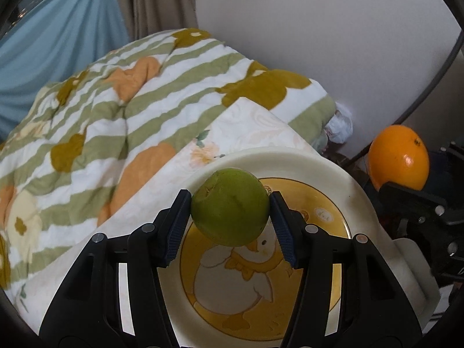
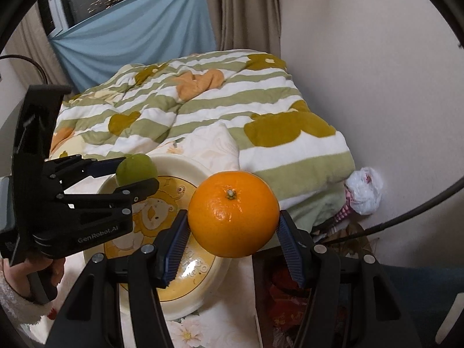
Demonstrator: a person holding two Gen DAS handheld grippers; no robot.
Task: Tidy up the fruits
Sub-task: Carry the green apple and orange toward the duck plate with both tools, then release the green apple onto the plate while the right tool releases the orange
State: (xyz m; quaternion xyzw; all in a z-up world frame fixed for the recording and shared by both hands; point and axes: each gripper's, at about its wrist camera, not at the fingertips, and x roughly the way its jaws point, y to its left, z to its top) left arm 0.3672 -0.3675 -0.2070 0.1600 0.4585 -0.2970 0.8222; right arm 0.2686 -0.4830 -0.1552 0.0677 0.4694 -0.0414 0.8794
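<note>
My left gripper (image 1: pixel 230 210) is shut on a green round fruit (image 1: pixel 230 206), holding it in the air above a cream plate (image 1: pixel 290 159) with a yellow duck picture. The right wrist view shows that same green fruit (image 2: pixel 136 168) over the far left part of the plate (image 2: pixel 179 162), clamped in the left gripper (image 2: pixel 136 174). My right gripper (image 2: pixel 233 229) is shut on an orange (image 2: pixel 233 214), stem facing the camera, held over the plate's right rim. In the left wrist view the orange (image 1: pixel 398 158) hangs to the right of the plate.
The plate lies on a pale flowered cloth (image 1: pixel 139 232). Behind it a green-striped quilt (image 1: pixel 116 101) is heaped against a white wall (image 1: pixel 319 29). A crumpled white bag (image 2: pixel 364 192) sits in the corner. A blue curtain (image 2: pixel 130 34) hangs at the back left. A hand (image 2: pixel 17 275) holds the left gripper's handle.
</note>
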